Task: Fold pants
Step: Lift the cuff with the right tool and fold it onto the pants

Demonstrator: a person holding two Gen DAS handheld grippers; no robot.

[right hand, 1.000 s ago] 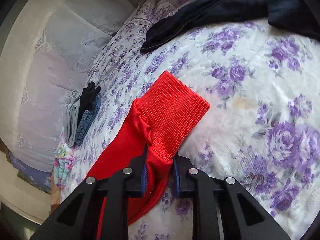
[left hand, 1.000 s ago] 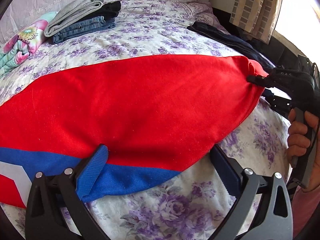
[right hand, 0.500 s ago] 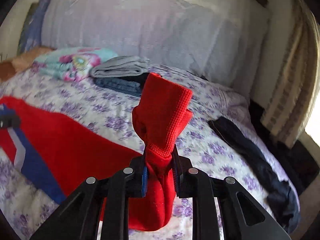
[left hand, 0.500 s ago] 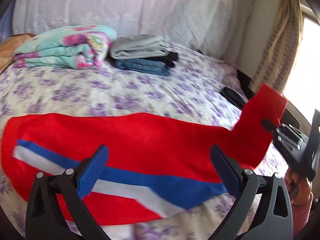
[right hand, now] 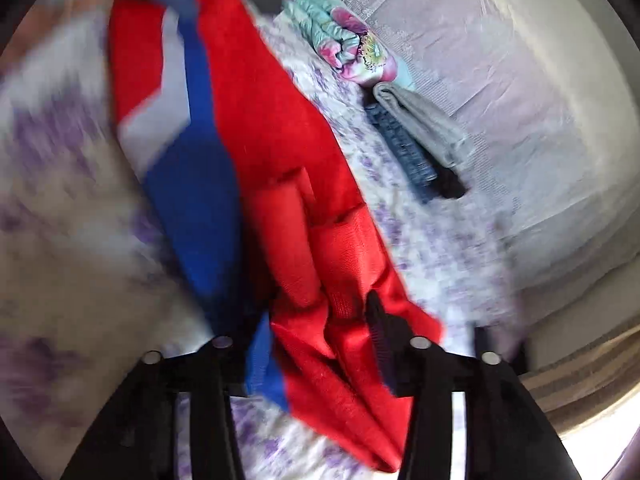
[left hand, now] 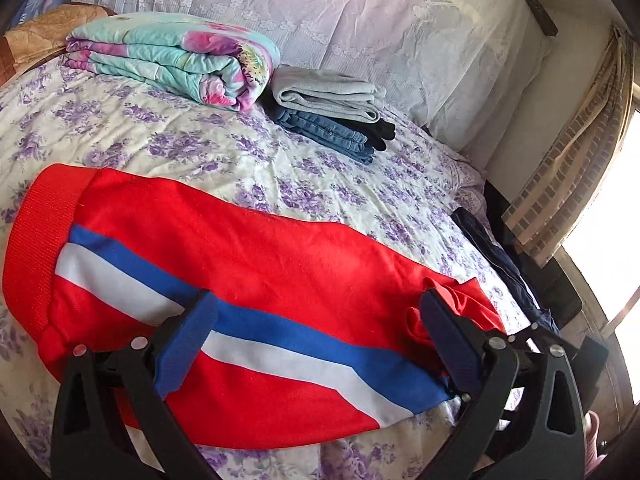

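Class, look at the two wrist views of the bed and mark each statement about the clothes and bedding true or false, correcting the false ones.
1. The red pants carry a blue and white stripe. True.
2. The folded grey garment lies on top of the folded jeans. True.
3. The folded floral blanket lies on the floor. False: it lies on the bed, beside the stack of folded clothes.
4. The left gripper is clamped shut on the pants. False: its jaws stand wide apart over the fabric.
5. The bed has a plain green sheet. False: it is white with purple flowers.
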